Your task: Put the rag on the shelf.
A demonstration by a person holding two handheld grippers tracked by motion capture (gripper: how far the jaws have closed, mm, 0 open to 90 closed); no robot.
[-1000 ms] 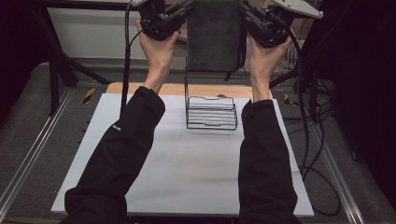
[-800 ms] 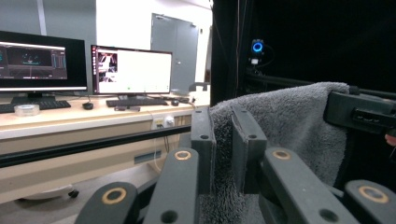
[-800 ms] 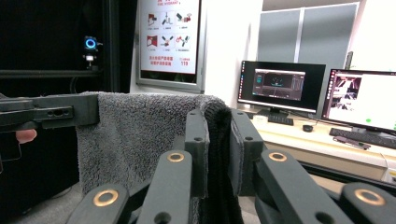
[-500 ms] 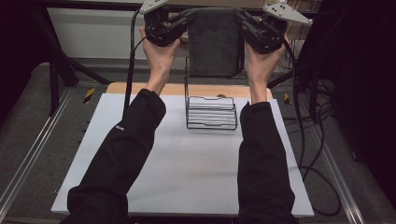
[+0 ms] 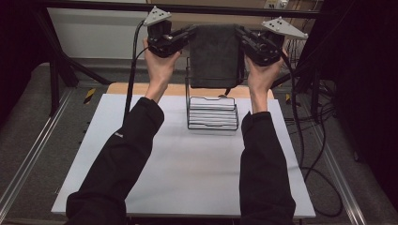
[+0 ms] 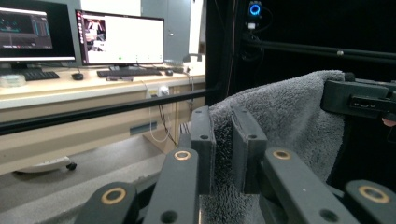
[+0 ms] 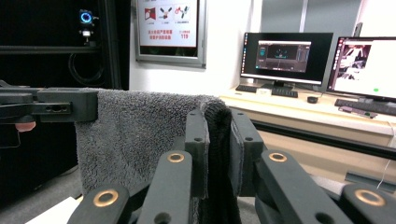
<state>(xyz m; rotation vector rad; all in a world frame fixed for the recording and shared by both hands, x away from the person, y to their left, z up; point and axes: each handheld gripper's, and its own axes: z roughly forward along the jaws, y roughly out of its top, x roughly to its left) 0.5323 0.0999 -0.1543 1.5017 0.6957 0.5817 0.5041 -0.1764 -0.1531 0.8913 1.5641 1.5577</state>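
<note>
A dark grey towel (image 5: 216,56) hangs flat between my two grippers, high over the far side of the table. My left gripper (image 5: 191,32) is shut on the towel's top left corner, my right gripper (image 5: 240,32) on its top right corner. In the left gripper view the towel (image 6: 289,116) is pinched between the black jaws of the left gripper (image 6: 223,149), and the other gripper holds its far corner. The right gripper view shows the towel's edge (image 7: 130,130) clamped in the right gripper (image 7: 218,149). Below the towel stands a black wire rack (image 5: 212,112) on the white table top (image 5: 187,164).
A wooden board (image 5: 173,89) lies behind the white surface. Black cables (image 5: 305,140) trail down the table's right side. A dark frame bar (image 5: 94,5) crosses the back. Desks with monitors (image 7: 285,56) stand beyond the table.
Both hands have come down with the towel stretched between them, so its lower edge now hangs closer to the wire rack. The grips have not changed.
</note>
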